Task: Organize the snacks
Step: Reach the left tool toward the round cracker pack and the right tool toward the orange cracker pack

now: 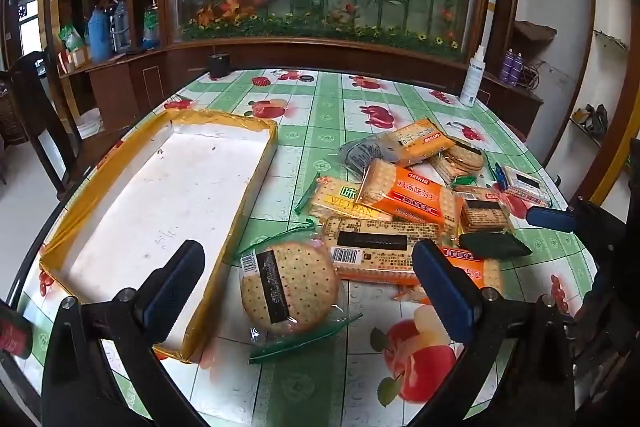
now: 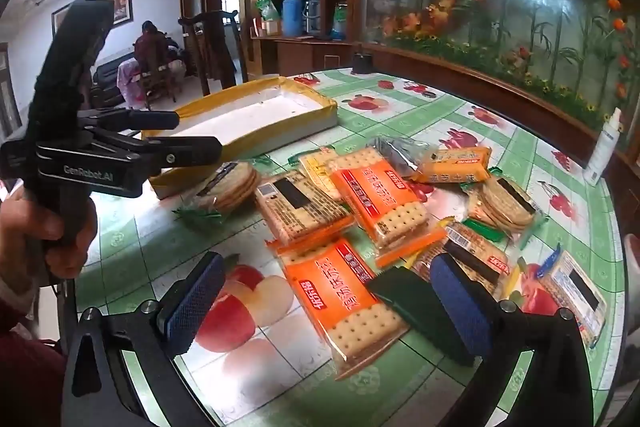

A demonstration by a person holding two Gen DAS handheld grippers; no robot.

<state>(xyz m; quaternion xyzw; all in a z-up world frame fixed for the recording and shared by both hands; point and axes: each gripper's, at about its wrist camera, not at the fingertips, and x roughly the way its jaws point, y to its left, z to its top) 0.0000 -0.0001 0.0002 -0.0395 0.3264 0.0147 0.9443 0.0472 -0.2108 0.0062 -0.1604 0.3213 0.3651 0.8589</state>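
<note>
Several cracker packs lie in a loose pile on the fruit-print table (image 1: pixel 320 99). A clear pack of round crackers (image 1: pixel 289 287) lies nearest my left gripper (image 1: pixel 308 279), which is open and empty around it, just above. A white tray with yellow-taped walls (image 1: pixel 160 187) sits to its left, with nothing in it. My right gripper (image 2: pixel 324 303) is open and empty over an orange soda-cracker pack (image 2: pixel 344 303). A dark green pack (image 2: pixel 416 307) lies by its right finger. The left gripper also shows in the right wrist view (image 2: pixel 200 135), beside the tray (image 2: pixel 256 115).
A white spray bottle (image 1: pixel 473 77) stands at the table's far right edge. A black cup (image 1: pixel 219 65) stands at the far edge. A wooden planter wall with flowers (image 1: pixel 320 39) runs behind the table. Chairs (image 2: pixel 212 47) stand to the left.
</note>
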